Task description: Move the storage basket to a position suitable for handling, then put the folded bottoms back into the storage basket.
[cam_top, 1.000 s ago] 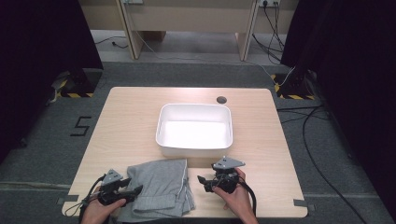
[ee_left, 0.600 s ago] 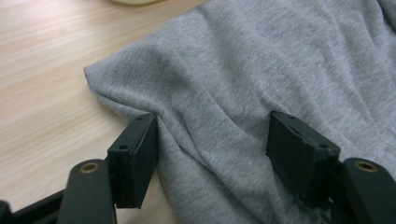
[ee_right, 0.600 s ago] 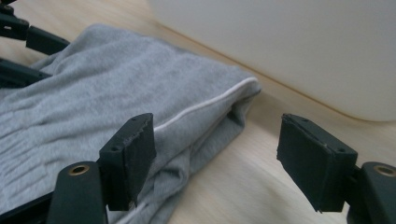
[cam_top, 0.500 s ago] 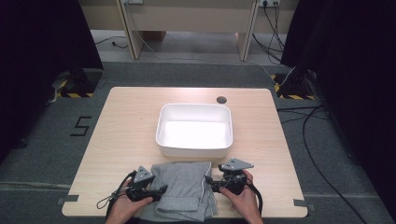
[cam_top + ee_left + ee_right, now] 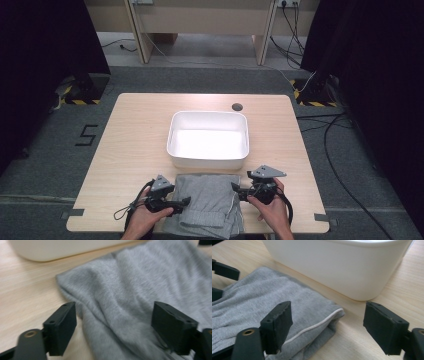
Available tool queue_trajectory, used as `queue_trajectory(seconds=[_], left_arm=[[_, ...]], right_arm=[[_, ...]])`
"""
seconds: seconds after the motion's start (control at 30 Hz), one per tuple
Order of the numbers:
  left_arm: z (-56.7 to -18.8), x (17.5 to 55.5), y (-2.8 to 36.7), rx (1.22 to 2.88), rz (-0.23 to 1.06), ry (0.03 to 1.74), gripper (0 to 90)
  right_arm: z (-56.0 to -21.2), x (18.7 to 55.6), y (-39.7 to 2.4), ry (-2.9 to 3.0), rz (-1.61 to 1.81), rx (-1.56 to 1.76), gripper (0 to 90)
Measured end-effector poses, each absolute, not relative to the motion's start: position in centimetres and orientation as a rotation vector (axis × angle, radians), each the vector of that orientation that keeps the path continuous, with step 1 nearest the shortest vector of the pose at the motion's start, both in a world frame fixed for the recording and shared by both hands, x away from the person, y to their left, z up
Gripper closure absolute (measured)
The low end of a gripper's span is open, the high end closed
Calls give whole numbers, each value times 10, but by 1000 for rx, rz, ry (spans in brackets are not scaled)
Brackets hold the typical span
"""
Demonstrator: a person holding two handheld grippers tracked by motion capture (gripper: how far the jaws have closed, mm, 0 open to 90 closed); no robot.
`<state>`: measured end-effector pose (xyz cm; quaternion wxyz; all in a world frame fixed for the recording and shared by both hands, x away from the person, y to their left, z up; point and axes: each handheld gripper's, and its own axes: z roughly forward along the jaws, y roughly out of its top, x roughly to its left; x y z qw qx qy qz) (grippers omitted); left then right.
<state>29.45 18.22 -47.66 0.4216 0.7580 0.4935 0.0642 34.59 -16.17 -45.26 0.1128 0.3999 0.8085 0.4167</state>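
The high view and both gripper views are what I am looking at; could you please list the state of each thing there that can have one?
grey garment: folded, lying flat at the table's near edge, just in front of the tub.
white plastic tub: upright, empty.
left tongs: open, jaws just widened, straddling the garment's edge, not pressing it.
right tongs: open, jaws just widened, at the garment's white-piped corner, gripping nothing.
wooden table: bearing tub and garment.

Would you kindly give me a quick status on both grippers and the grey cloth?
Left gripper open, jaws just widened, at folded grey cloth. Right gripper open beside it. White plastic tub close behind.
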Motion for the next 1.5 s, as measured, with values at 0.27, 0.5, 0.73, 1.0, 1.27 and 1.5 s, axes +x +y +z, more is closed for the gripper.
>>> queue_trajectory(seconds=[0.27, 0.5, 0.73, 1.0, 1.27, 1.5], left_arm=[[-477, 270, 196, 1860, 118, 1286, 148], [-476, 255, 190, 1863, 122, 1243, 148], [-481, 240, 175, 1906, 105, 1197, 148], [-486, 236, 168, 1963, 153, 1165, 140], [-484, 231, 171, 1971, 179, 1173, 146], [-488, 229, 175, 1977, 208, 1186, 117]], right_arm=[[-448, 347, -167, 2367, 1258, 1149, 191], [-452, 349, -167, 2381, 1242, 1153, 172], [-453, 349, -168, 2384, 1247, 1143, 169], [-455, 350, -165, 2401, 1233, 1131, 175], [-455, 348, -161, 2421, 1223, 1111, 185], [-456, 349, -160, 2426, 1219, 1103, 188]])
